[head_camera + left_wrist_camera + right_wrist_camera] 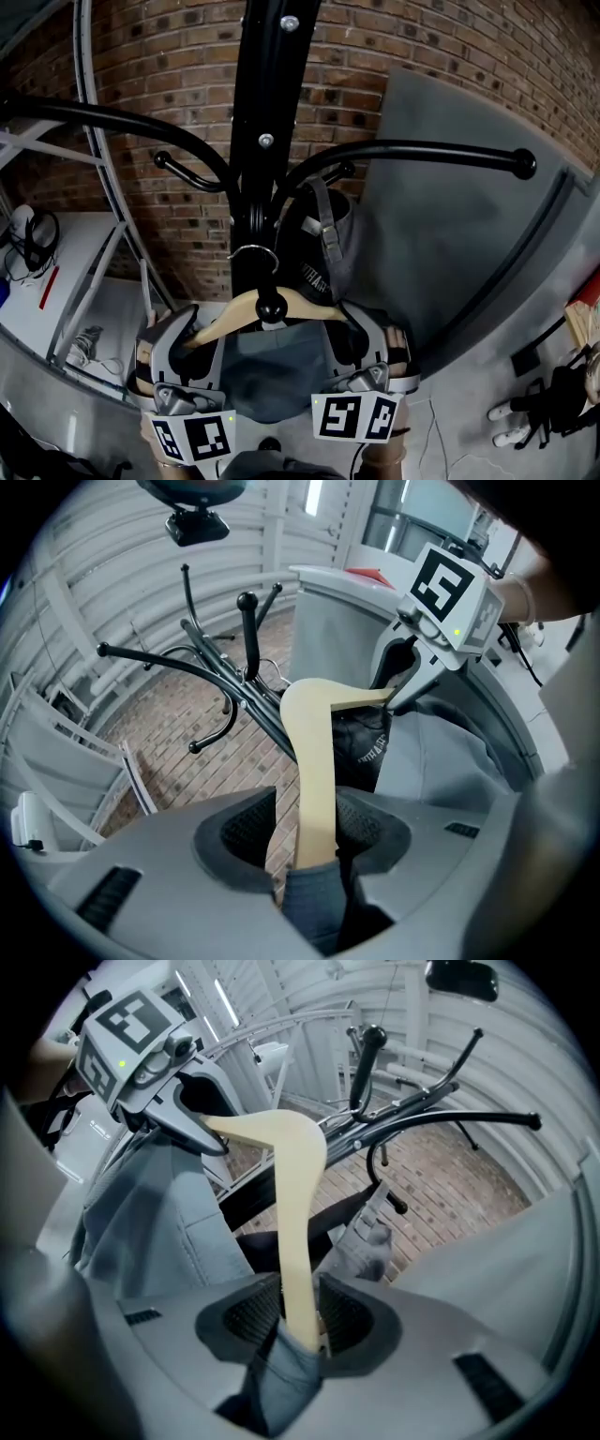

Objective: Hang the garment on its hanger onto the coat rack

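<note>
So there's one tall black metal coat rack [258, 112], with one grey fabric garment [272, 370] hanging on one pale wooden hanger [305, 302] at its pole, long axis running left-right. Left claw [314, 832] and right claw [300, 1312] are each gaping loosely around a hanger arm. Red brick wall [169, 56] behind, grey floor [469, 412] below.

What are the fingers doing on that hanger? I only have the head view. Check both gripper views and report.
Observer: The left gripper is open: the brick wall shows between one of its fingers and the wooden hanger.
Operator: Now the other one.
Observer: The right gripper is open too. The hanger arm stands between its fingers with a sliver of gap on one side.
Operator: Report the fabric.
Observer: In both gripper views the garment wraps the hanger arm at the base of the fingers.
</note>
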A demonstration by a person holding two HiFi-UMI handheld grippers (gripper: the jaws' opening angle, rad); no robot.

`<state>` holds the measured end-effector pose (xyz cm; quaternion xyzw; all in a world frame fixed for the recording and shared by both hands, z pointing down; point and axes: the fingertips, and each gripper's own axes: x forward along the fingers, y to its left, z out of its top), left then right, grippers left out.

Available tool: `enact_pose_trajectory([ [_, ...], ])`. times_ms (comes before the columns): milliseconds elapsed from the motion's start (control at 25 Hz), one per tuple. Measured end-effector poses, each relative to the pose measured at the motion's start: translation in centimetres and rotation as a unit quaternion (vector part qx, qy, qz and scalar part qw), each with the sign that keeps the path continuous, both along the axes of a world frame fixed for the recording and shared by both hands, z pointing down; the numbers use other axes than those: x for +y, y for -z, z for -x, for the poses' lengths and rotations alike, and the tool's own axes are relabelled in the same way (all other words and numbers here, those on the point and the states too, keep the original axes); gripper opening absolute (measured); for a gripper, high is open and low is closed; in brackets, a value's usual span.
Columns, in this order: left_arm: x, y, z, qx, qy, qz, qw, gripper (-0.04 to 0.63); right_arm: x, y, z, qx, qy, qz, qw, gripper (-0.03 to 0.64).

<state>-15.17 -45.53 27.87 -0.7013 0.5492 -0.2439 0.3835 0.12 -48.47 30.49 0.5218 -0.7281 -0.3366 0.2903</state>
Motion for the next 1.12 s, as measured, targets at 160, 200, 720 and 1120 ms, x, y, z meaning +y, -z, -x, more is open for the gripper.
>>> enact_pose_trajectory([
  [160,1.0,0.0,0.1,-0.007,0.009,-0.002,0.9999,0.155,1.1,0.0,-0.2,0.002,0.001,-0.001,1.000,0.127],
  [200,1.3,0.0,0.0,-0.008,0.011,-0.002,0.9999,0.155,1.5,0.0,-0.3,0.003,0.003,-0.001,1.000,0.127],
  [720,5.7,1.0,-1.2,0.007,0.002,-0.008,0.9999,0.179,5.3,0.4,-1.0,-0.006,0.015,0.003,1.000,0.122],
  [1120,10.1,0.5,-2.3,0.041,-0.009,0.016,0.9990,0.178,9.6,0.8,-1.4,-0.054,0.047,0.018,0.997,0.064],
])
